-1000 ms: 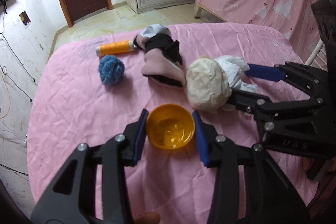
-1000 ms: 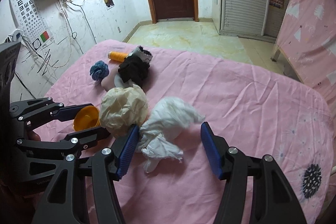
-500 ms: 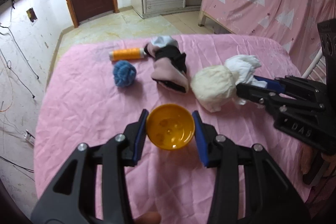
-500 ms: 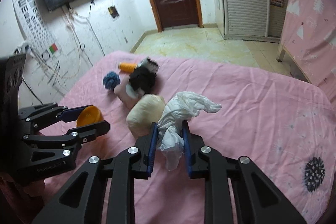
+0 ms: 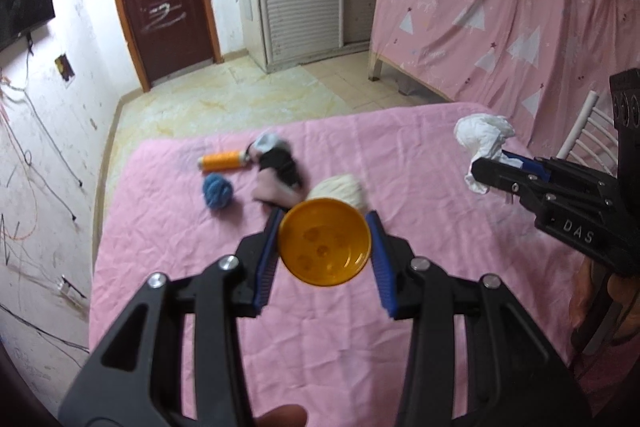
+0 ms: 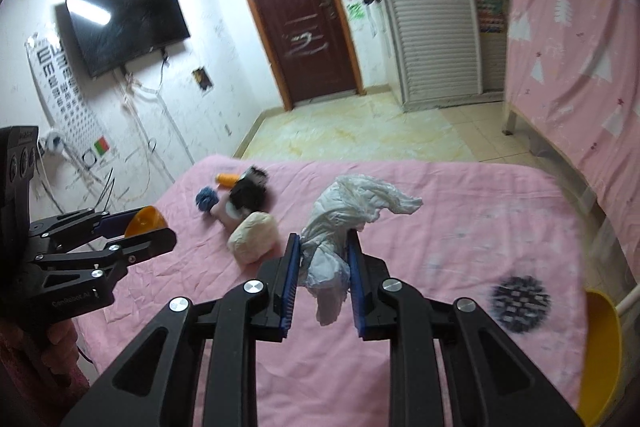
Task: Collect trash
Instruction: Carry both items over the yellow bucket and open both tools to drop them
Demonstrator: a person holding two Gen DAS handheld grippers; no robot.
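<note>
Your left tongs (image 5: 324,247) are closed on a small orange cup (image 5: 324,242); the blue pads press its two sides and its open mouth faces the camera, above the pink bed (image 5: 168,227). Your right tongs (image 6: 322,267) are shut narrow on a crumpled white tissue (image 6: 344,215), held by its lower part, so the top spreads out above the pads and a tail hangs below them. In the left view the same tissue (image 5: 484,143) is lifted clear of the bed near its right edge. The rest of the things lie on the bed toward its far left corner: a cream paper ball (image 6: 252,235) is nearest to you, a pink and black bundle of cloth (image 6: 244,199) is just behind it and touching it, a blue ball of yarn (image 6: 206,199) is beside the bundle, and an orange spool of thread (image 5: 222,161) lies closest to the far edge. A yellow basin (image 6: 600,347) shows at the right edge of the bed in the right view, only partly in sight. A dark round print (image 6: 518,303) is on the sheet near it.
</note>
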